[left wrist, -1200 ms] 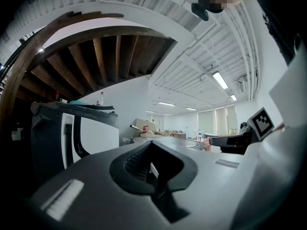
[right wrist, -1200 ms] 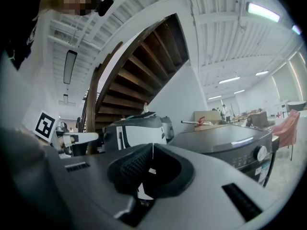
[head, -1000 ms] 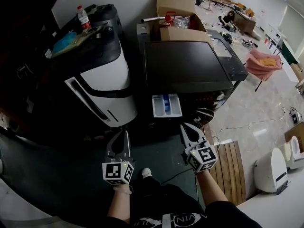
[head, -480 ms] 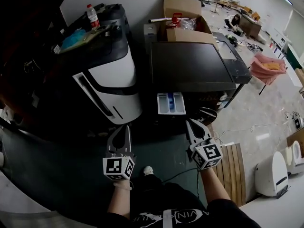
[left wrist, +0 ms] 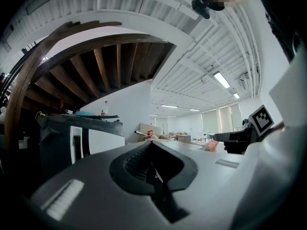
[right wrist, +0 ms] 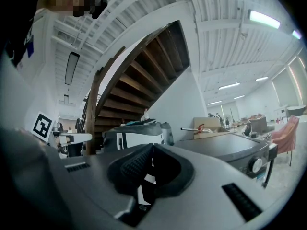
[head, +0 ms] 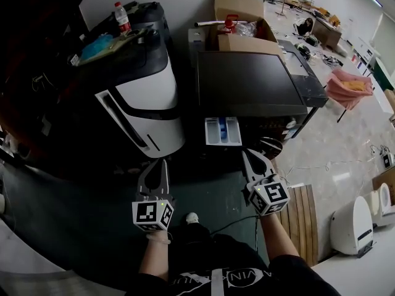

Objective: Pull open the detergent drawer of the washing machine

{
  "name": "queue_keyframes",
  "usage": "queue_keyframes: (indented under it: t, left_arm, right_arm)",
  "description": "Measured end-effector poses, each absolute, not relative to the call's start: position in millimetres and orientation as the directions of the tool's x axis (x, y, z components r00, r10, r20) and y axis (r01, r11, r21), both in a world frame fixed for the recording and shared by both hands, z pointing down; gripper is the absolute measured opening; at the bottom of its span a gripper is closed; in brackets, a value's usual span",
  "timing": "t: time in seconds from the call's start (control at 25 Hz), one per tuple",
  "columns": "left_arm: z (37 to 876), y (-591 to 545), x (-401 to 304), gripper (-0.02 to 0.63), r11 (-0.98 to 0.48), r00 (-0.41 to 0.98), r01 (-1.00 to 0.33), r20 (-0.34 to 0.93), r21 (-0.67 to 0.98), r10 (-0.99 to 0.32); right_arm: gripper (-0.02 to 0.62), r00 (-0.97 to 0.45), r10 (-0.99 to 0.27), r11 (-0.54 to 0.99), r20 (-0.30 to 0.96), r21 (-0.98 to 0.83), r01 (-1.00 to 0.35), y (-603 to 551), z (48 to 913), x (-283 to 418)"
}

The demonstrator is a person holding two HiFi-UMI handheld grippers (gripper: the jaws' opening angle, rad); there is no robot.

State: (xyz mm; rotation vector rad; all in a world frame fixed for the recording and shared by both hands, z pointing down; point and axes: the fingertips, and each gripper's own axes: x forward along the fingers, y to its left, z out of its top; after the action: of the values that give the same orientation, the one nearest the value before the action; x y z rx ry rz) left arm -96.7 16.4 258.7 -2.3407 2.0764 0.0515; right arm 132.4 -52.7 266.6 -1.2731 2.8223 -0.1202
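While I am holding the left gripper point(head: 161, 164) and right gripper point(head: 247, 155) closed and empty, the detergent drawer point(head: 222, 131) is jutting open from the washing machine point(head: 247, 82) ahead, between them, its labels unreadable.

Shirt print point(head: 231, 281) too blurred; no legible text elsewhere.

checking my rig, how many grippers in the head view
2: left gripper before the white appliance, right gripper near the pulled-out detergent drawer; none seems hidden.
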Motion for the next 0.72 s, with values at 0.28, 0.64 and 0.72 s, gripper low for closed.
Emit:
queue_keyframes:
  t: [0.28, 0.64, 0.72]
  left_arm:
    - [259.4, 15.2, -95.9, 0.007, -0.120, 0.120, -0.993, -0.034, 0.011, -0.992]
    - [261.3, 14.6, -97.1, 0.008, -0.107, 0.107, -0.994, -0.030, 0.017, -0.994]
    - [261.4, 13.0, -96.6, 0.006, -0.114, 0.114, -0.993, -0.028, 0.013, -0.993]
  right_arm:
    - [0.014, -0.665, -0.747, 0.663, -0.001, -0.087, -0.744, -53.2, 270.1, 130.6]
    - [0.014, -0.675, -0.738, 0.671, 0.003, -0.099, -0.735, -53.4, 273.9, 128.3]
    - [0.014, -0.675, -0.737, 0.672, 0.003, -0.102, -0.734, -54.3, 274.5, 127.7]
